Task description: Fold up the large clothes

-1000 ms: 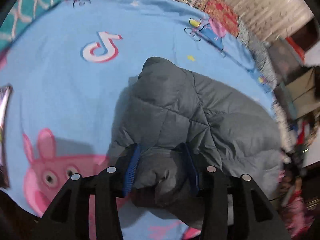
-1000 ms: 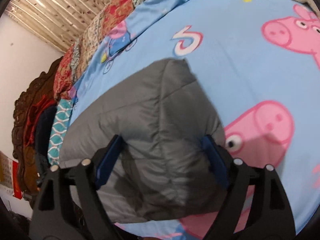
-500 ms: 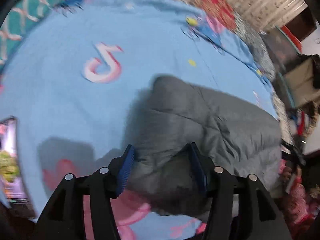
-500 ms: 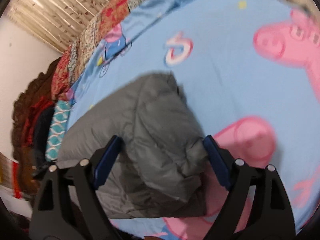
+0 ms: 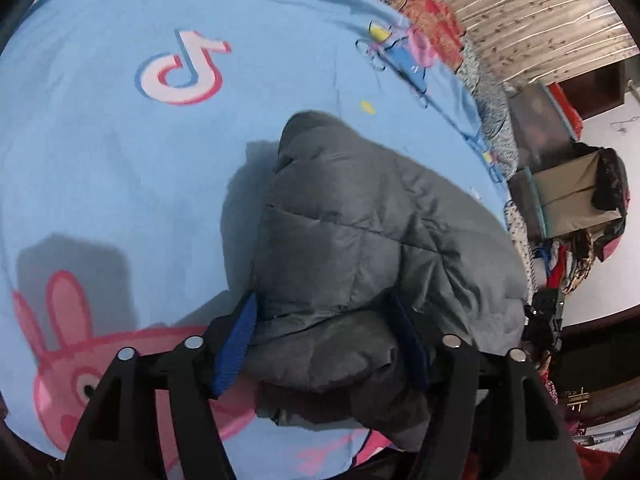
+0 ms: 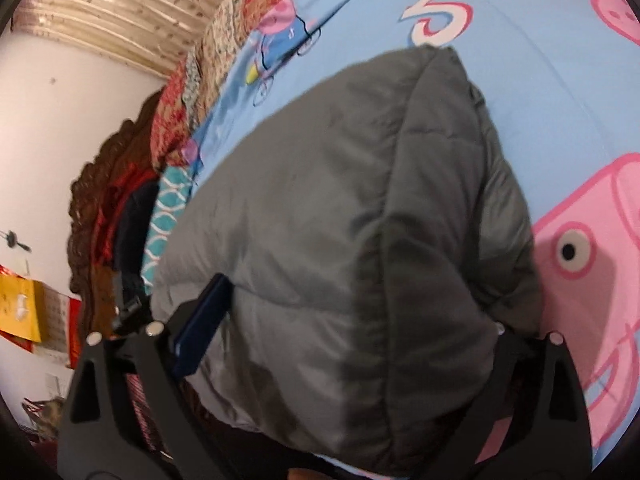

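Note:
A grey quilted puffer jacket [image 5: 360,240] lies folded into a thick bundle on a blue cartoon-print bedsheet [image 5: 120,160]. My left gripper [image 5: 326,344] is shut on a bunched fold at the jacket's near edge, blue pads pressing both sides. In the right wrist view the jacket [image 6: 360,220] fills the middle. My right gripper [image 6: 352,332] stands wide, its jaws around the bulky near end of the bundle; the right finger is mostly hidden behind the fabric, so I cannot tell if it is clamping.
The bedsheet [image 6: 560,80] shows pink pig figures and a music-note logo. Patterned quilts [image 5: 432,24] lie along the far edge of the bed. Boxes and clothes [image 5: 572,200] crowd the floor at the right. A carved wooden headboard [image 6: 104,208] stands at the left.
Both grippers have moved with the jacket. The bundle has come closer and looms larger in the right wrist view; the left gripper still holds its fold.

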A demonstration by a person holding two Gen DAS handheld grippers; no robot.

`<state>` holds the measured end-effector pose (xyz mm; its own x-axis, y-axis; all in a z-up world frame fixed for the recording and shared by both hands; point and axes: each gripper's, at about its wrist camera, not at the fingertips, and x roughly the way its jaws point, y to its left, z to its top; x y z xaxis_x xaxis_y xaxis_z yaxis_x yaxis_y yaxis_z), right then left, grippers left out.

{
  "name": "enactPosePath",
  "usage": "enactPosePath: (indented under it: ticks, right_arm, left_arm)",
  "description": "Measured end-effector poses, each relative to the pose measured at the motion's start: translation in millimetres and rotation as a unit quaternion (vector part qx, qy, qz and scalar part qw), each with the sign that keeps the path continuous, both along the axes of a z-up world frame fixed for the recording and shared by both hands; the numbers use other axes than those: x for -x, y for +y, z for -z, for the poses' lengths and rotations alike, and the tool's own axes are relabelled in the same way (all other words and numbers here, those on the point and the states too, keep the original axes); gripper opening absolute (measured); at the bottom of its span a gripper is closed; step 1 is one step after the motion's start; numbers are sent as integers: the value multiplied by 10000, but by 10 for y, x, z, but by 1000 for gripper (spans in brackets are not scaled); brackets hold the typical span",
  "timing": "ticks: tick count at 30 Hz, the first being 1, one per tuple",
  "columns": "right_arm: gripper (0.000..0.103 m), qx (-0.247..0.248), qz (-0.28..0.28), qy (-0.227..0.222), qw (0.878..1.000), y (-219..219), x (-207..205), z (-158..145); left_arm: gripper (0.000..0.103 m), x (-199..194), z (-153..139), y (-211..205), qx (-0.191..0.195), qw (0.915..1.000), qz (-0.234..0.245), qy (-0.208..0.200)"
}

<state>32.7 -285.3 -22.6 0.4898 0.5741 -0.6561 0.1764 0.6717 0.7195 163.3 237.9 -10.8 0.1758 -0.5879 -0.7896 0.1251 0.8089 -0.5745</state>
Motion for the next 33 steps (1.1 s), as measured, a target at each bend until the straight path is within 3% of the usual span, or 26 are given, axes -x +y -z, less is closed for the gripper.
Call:
enactPosePath:
  ticks: [4,7,10,12,14,15,17,19,22,26,29,33]
  right_arm:
    - [96,220,-36,65,9997,76,-36,85]
    - [98,302,20,71,9995,121,-75,142]
    - [98,349,24,135,9993,159,-111,138]
    - [91,329,-30,108,9994,207,-136,84]
    - [68,401,-207,-11,9990,304,-157,-27]
    - [62,448,-281,-68,9986,335,-168,-80]
    - [40,492,-367,-193,9979,405,-204,-204]
    - [29,564,-420,-333,9970,455,-240,-325]
    - [20,591,-468,-747,9943,497,-293,-624]
    - [17,713,-518,-1256,9882,523,-319,-984]
    - [17,955,-591,-1267,9856,525,-339,-981]
    - [17,946,-425,-791,9915,407,-311,-611]
  left_arm:
    - [85,8,124,-253,-140,9998,148,-3]
    - [86,72,113,-415,-521,9985,33,-158]
    - [85,79,80,-492,-588,9980,-99,-217]
    - [82,86,38,-513,-519,9983,-164,-196]
    - [71,131,-79,-594,-391,9987,-103,-305]
    - [67,163,-127,-636,-339,9987,-29,-376]
    - [50,206,-242,-795,-351,9975,207,-583]
    - [43,222,-341,-973,-490,9946,363,-835]
    - [41,196,-496,-1049,-464,9922,370,-1093]
    - [40,176,-729,-925,-295,9888,181,-1455]
    - [41,148,-677,-756,-705,9878,21,-1386]
    - [51,212,-447,-447,-1862,9739,-219,-1276]
